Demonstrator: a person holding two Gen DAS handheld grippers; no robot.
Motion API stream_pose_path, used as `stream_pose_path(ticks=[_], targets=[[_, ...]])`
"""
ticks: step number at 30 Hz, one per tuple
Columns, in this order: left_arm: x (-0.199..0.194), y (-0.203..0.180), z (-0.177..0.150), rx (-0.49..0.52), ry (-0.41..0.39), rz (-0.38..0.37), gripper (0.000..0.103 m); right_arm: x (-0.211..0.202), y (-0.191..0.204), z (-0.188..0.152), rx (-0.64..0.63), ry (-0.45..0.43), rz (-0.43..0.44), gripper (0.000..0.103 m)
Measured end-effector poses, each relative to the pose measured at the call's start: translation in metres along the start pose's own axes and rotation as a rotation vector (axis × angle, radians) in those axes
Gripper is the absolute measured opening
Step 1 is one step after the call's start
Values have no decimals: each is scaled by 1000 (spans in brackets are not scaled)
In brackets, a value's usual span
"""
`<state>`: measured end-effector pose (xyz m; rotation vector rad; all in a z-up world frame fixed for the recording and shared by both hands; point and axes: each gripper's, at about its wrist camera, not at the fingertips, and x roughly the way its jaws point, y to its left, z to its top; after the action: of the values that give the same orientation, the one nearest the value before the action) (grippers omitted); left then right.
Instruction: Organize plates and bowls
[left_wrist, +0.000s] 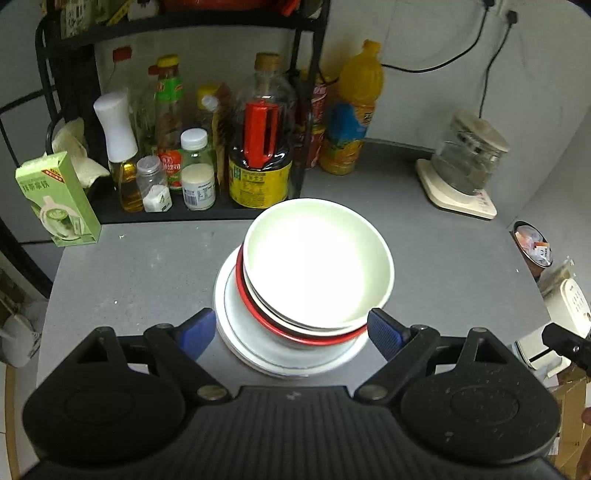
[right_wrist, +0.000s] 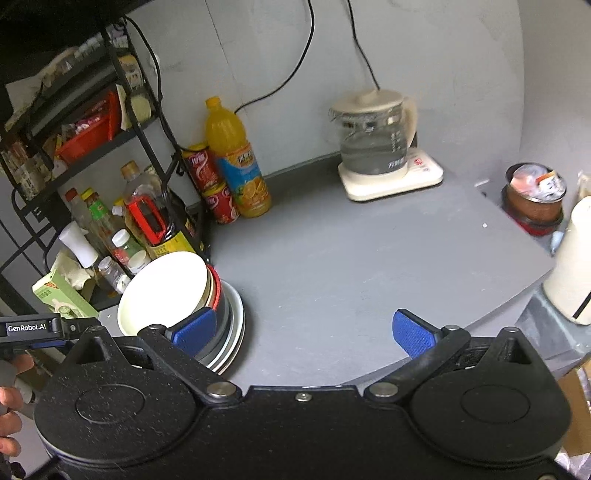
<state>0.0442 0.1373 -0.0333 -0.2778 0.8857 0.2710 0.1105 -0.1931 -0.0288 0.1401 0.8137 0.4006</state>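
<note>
A white bowl (left_wrist: 317, 262) sits on top of a stack: a red-rimmed bowl (left_wrist: 258, 314) under it, then white plates (left_wrist: 258, 354), on the grey table (left_wrist: 140, 273). My left gripper (left_wrist: 291, 332) is open, its blue pads either side of the stack's near edge, holding nothing. In the right wrist view the same stack, with the white bowl (right_wrist: 166, 288) and plates (right_wrist: 236, 325), stands at the left. My right gripper (right_wrist: 304, 330) is open and empty over bare table (right_wrist: 332, 266), its left pad beside the stack.
A black rack with bottles and jars (left_wrist: 258, 147) stands behind the stack. A green carton (left_wrist: 59, 199) is at the left, an orange juice bottle (right_wrist: 236, 158) and red cans (right_wrist: 218, 192) by the wall, a glass kettle (right_wrist: 373, 144) at the back, a white jug (right_wrist: 572, 266) at the right edge.
</note>
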Motion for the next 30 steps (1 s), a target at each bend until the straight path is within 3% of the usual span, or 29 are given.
stream_pose_path(ticks=[7,18,30], targets=[[-29,-8,-16,25,-41,-21,88,-33,0,-12,-19,-65,-27,103],[-69,-23,-44,93,-121,-64,102,-68,5,-25,-39,-119,-34,103],[-97,-26,-64,123,-182,-107,102,-89,15,-41,-78,-127,-40,103]])
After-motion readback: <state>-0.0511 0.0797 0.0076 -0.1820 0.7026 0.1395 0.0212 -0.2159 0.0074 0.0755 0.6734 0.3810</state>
